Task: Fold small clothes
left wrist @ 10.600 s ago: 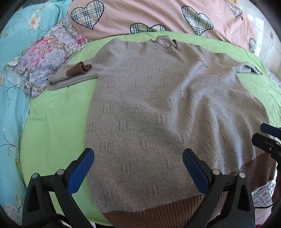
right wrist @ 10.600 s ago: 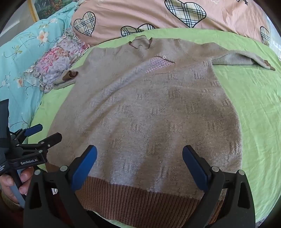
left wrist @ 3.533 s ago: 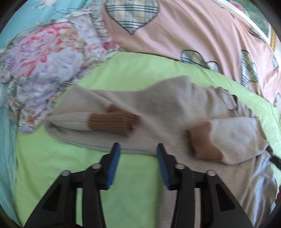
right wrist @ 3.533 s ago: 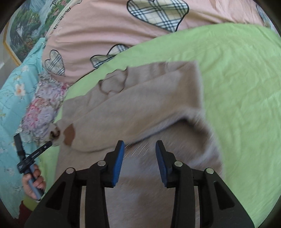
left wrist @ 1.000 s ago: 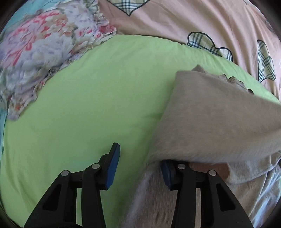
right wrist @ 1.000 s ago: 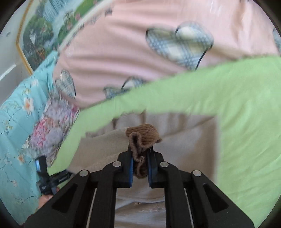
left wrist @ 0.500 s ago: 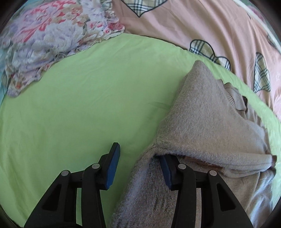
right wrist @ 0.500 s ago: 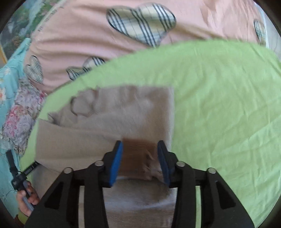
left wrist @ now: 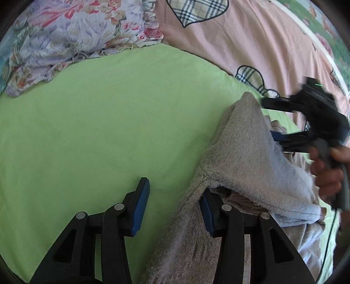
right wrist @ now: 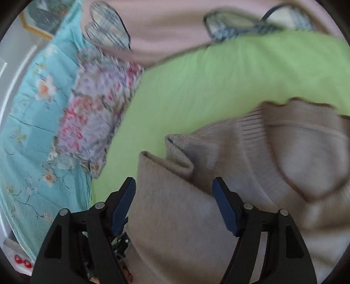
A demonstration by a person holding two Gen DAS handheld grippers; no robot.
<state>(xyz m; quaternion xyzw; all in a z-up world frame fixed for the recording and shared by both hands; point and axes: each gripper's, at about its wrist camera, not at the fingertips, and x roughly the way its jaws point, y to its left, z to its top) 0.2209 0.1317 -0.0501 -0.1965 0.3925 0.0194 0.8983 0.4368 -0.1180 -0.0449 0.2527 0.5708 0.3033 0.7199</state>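
Two grippers: both show, each with black arms and blue pads.
Left gripper [left wrist: 174, 205]: its jaws stand partly apart; the left pad hangs over bare sheet, the right pad is tucked under a raised fold of the sweater, and nothing is pinched between them.
Right gripper [right wrist: 174, 202]: its jaws are opening, with the sweater's folded edge lying under the gap between them and neither pad pressing on it; from the left wrist view it is a blurred black shape in a hand [left wrist: 326, 172] at the right edge of the bed.
Sweater [left wrist: 247, 157]: grey-beige knit, partly folded, lying on the right part of the green sheet; one flap stands up in a peak above the left gripper's right pad, with brown ribbing just visible beneath it. The right wrist view shows its neck opening and layered folded edges, blurred.
Green sheet [left wrist: 98, 122]: smooth, lightly creased, covering the bed's middle.
Floral pillow [left wrist: 72, 37]: ruffled, at the sheet's far left corner.
Pink quilt [left wrist: 251, 41]: plaid hearts, along the sheet's far edge.
Turquoise bedding [right wrist: 30, 122]: flower-printed, beyond the left edge.
Room: a framed picture [right wrist: 38, 18] hangs on the wall, blurred.
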